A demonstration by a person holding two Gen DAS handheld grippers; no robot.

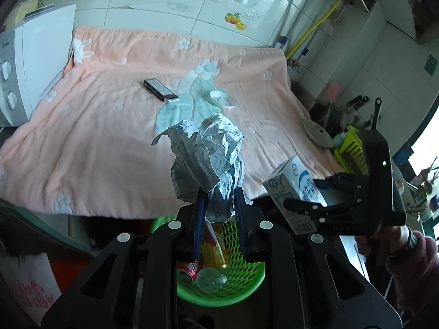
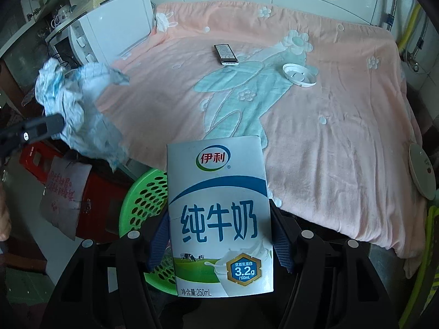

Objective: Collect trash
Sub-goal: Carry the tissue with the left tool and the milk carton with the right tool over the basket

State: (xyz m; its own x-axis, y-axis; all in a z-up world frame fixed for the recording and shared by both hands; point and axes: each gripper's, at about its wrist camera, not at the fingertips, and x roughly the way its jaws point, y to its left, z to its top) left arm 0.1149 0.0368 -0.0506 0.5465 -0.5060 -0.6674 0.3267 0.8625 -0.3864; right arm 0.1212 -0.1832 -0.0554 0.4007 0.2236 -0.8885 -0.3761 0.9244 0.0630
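Note:
My left gripper [image 1: 218,205] is shut on a crumpled wad of printed paper [image 1: 207,156], held above a green perforated basket [image 1: 241,282] that holds a red can and other trash. The same paper [image 2: 74,109] shows blurred at the left of the right wrist view, over the basket [image 2: 145,197]. My right gripper [image 2: 219,235] is shut on a white and blue milk carton [image 2: 219,219], upright between its blue pads. From the left wrist view the carton [image 1: 297,183] and the right gripper [image 1: 307,205] sit at the right, near the table's front edge.
A pink blanket [image 1: 109,137] covers the table. On it lie a black remote-like box [image 1: 160,90] and a white plastic lid [image 1: 221,99]. A white microwave [image 1: 24,76] stands at left. A plate [image 1: 318,133] and a yellow-green rack [image 1: 354,150] sit at right.

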